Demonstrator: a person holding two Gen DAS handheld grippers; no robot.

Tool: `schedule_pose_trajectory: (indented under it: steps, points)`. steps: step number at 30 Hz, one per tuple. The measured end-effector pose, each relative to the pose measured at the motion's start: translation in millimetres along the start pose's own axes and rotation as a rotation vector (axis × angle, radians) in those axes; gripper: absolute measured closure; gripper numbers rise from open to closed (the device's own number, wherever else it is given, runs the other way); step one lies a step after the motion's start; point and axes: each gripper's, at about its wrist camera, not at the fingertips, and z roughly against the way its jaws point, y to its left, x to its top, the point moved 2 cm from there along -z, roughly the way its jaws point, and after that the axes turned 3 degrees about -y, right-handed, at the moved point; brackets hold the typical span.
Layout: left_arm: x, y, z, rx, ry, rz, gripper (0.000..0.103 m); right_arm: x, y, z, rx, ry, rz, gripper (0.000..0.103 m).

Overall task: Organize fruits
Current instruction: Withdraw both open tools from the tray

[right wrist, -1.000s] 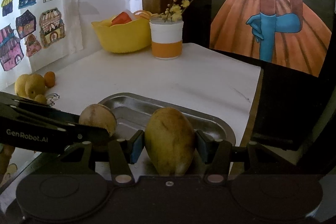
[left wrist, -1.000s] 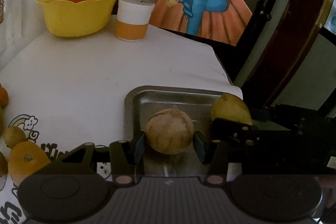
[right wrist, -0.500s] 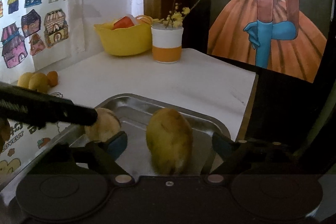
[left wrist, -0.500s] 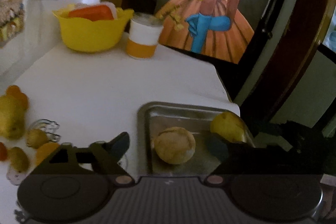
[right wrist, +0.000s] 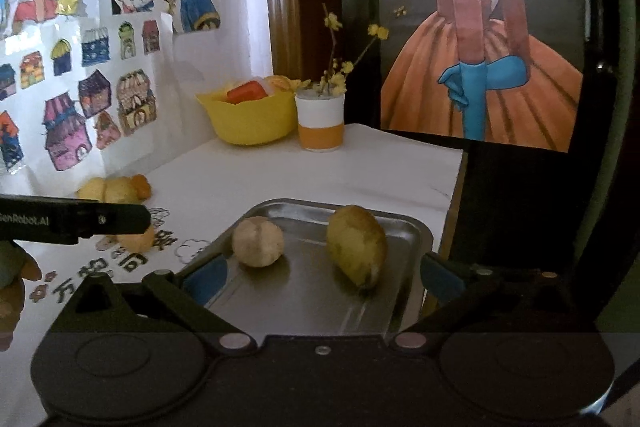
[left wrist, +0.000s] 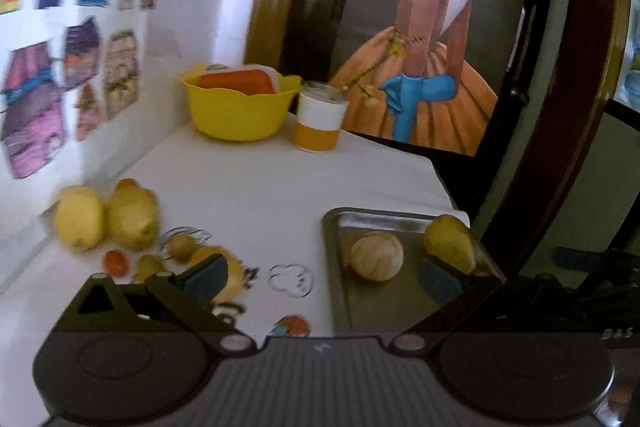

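Note:
A metal tray point(left wrist: 340, 267) point(right wrist: 304, 303) holds a round tan fruit point(left wrist: 376, 255) point(right wrist: 258, 241) and a yellow mango point(left wrist: 450, 245) point(right wrist: 357, 251). My left gripper point(left wrist: 320, 279) hangs open above the table, raised clear of the tray. My right gripper point(right wrist: 324, 273) is open too, its fingers wide on either side of the tray with nothing between them. Loose fruit lies at the left: two large yellow fruits point(left wrist: 106, 219), a small red one point(left wrist: 116, 263), small brown ones point(left wrist: 182, 245) and an orange one point(left wrist: 218, 267).
A yellow bowl point(left wrist: 240, 111) and a white-and-orange cup point(left wrist: 320, 123) with a flowering twig stand at the back. The white table point(left wrist: 260, 187) ends just right of the tray. Pictures cover the left wall. In the right wrist view, the left gripper's arm point(right wrist: 72, 219) crosses at left.
Both grippers opened and let go of their fruit, the round one and the mango, which now lie in the tray. Both grippers pulled back and up; the left swung toward the loose fruit.

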Motion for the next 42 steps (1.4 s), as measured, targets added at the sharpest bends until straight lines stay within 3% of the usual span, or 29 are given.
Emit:
schedule_pose_trajectory:
  steps: [13, 23, 32, 42]
  points:
    - [-41.3, 25.9, 63.9, 0.003, 0.051, -0.017, 0.000, -32.3, 50.4, 76.0, -0.030, 0.062, -0.004, 0.001]
    - [-63.5, 49.6, 91.8, 0.033, 0.094, -0.044, 0.000, -54.3, 82.3, 97.5, -0.014, 0.129, -0.036, 0.001]
    - [-67.5, 85.3, 104.0, 0.117, 0.128, -0.049, 0.000, -54.6, 131.1, 80.7, 0.110, 0.220, 0.010, 0.001]
    - [-55.4, 116.0, 100.8, 0.185, 0.125, -0.023, 0.000, -36.6, 172.0, 51.6, 0.252, 0.243, 0.009, 0.001]
